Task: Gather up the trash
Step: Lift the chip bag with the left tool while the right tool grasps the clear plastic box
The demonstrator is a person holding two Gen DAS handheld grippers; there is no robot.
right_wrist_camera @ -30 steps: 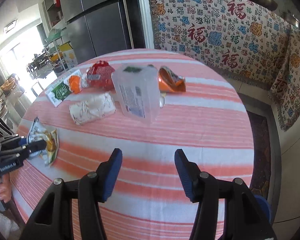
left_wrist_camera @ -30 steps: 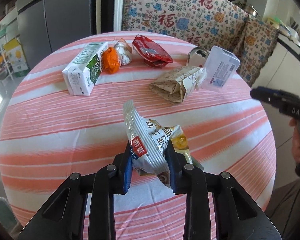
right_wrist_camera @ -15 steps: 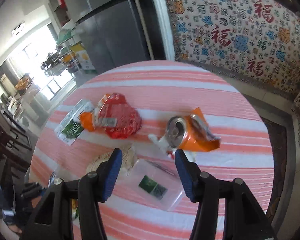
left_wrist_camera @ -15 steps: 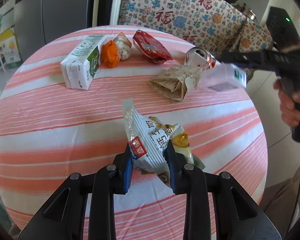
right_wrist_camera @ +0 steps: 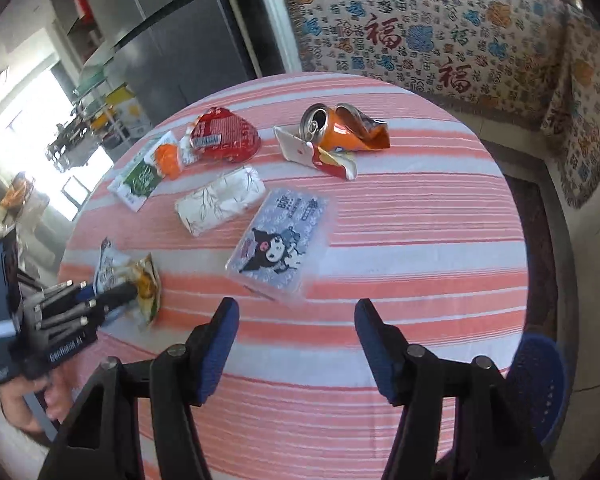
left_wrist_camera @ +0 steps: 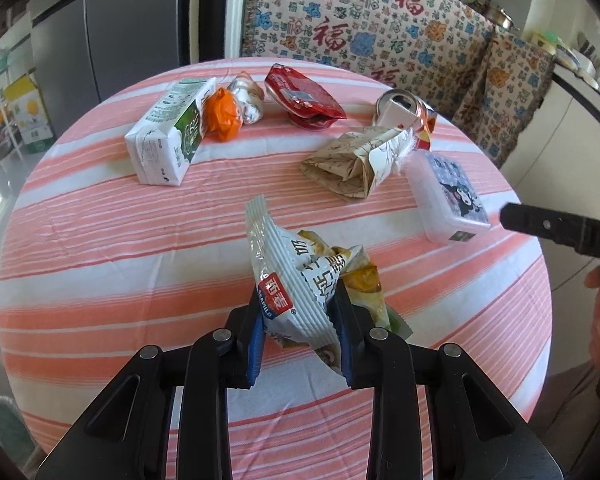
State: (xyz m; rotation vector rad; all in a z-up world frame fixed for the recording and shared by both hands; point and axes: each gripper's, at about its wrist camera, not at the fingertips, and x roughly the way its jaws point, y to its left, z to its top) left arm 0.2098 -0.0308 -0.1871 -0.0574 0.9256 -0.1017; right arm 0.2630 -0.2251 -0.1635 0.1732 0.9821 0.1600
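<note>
On the counter (left_wrist_camera: 100, 240), the carton (left_wrist_camera: 166, 134) lies far left, the can (left_wrist_camera: 404, 106) far right; the paper bag (left_wrist_camera: 356, 160) sits between, the box (left_wrist_camera: 448, 196) seemingly touching its right end.

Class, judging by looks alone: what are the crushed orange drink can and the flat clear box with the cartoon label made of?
Crushed orange drink can: likely thin metal; shiny silver top, sharp dents. Flat clear box with the cartoon label: probably rigid translucent plastic; the striped cloth shows faintly through its edges.

Both grippers are black linkages with silver screws and blue-padded fingers (right_wrist_camera: 220, 344).
</note>
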